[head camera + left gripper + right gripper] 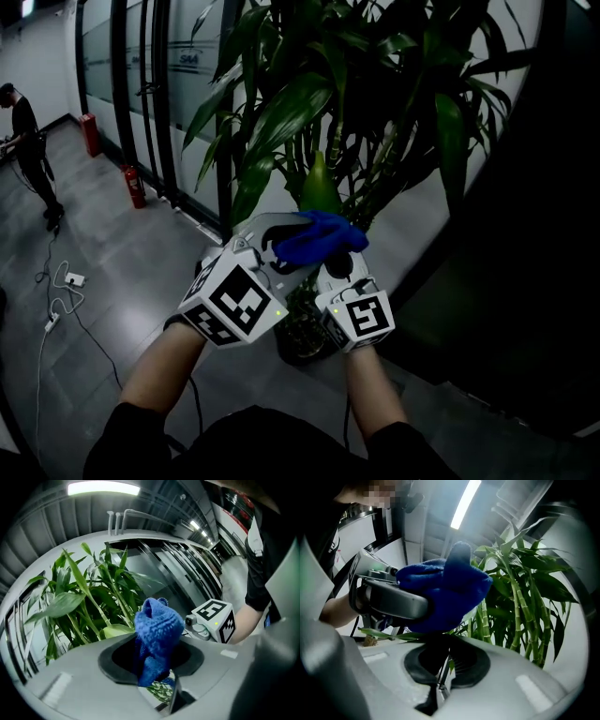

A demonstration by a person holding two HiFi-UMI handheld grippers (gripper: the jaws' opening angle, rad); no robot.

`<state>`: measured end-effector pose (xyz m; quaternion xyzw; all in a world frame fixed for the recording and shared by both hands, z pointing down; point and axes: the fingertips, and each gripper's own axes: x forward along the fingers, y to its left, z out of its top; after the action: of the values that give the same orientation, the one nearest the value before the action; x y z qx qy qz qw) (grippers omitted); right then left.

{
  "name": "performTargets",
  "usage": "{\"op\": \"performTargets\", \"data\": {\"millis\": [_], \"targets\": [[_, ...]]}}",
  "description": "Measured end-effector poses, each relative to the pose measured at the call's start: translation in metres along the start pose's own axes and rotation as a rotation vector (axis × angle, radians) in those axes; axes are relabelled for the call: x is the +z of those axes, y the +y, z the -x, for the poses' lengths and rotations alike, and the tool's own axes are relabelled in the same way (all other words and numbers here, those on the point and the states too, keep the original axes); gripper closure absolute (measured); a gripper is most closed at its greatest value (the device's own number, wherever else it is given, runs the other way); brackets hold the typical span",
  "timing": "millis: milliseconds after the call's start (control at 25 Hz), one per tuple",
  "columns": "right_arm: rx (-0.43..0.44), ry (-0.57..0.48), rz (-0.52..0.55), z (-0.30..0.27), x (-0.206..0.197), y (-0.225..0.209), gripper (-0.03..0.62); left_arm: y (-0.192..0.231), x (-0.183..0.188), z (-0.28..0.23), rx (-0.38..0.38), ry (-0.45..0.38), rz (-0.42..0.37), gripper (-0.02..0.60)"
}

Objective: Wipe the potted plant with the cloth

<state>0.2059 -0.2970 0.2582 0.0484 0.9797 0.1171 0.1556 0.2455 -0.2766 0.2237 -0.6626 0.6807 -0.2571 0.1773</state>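
While the left gripper [153, 668] clamps the cloth [158, 627], the right gripper [440, 679] sits just below it, jaws closed, apparently pinching a leaf [384, 633] that runs sideways under the cloth.

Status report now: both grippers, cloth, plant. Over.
Left gripper shut on blue cloth. Right gripper shut on a leaf of the potted plant. Cloth over that leaf. Nothing blocking.

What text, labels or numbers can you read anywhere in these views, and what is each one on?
On the glass partition: pale lettering on its frosted band, too blurred to read.
Cubes on the left gripper and right gripper: square black-and-white markers only, no words.
On the fire extinguisher: any label is too small to read.
On the cloth and the leaf: no print.
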Motion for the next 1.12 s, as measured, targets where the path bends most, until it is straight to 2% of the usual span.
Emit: {"op": "performTargets", "data": {"millis": [280, 360, 520, 640, 720, 840, 920, 1000, 1120], "targets": [[0.008, 0.037, -0.06, 0.019, -0.011, 0.011, 0.591, -0.011, -0.012, 0.006, -0.029, -0.037, 0.214, 0.426], [0.0, 0.042, -0.067, 0.023, -0.012, 0.01, 0.591, -0.014, -0.013, 0.007, -0.026, -0.038, 0.234, 0.426], [0.054, 0.06, -0.085, 0.031, -0.023, 0.022, 0.591, -0.025, -0.021, 0.011, 0.015, -0.023, 0.246, 0.426], [0.076, 0.078, -0.096, 0.037, -0.027, 0.031, 0.591, -0.033, -0.027, 0.017, 0.04, -0.041, 0.296, 0.426], [0.096, 0.088, -0.091, 0.042, -0.03, 0.037, 0.591, -0.038, -0.032, 0.022, 0.05, -0.066, 0.364, 0.426], [0.156, 0.098, -0.102, 0.051, -0.037, 0.05, 0.591, -0.046, -0.043, 0.031, 0.064, -0.105, 0.513, 0.426], [0.184, 0.11, -0.116, 0.056, -0.043, 0.057, 0.591, -0.047, -0.048, 0.04, 0.108, -0.128, 0.576, 0.426], [0.198, 0.121, -0.121, 0.056, -0.051, 0.06, 0.591, -0.044, -0.049, 0.053, 0.183, -0.159, 0.596, 0.426], [0.264, 0.125, -0.161, 0.051, -0.059, 0.075, 0.591, -0.041, -0.055, 0.079, 0.287, -0.271, 0.619, 0.426]]}}
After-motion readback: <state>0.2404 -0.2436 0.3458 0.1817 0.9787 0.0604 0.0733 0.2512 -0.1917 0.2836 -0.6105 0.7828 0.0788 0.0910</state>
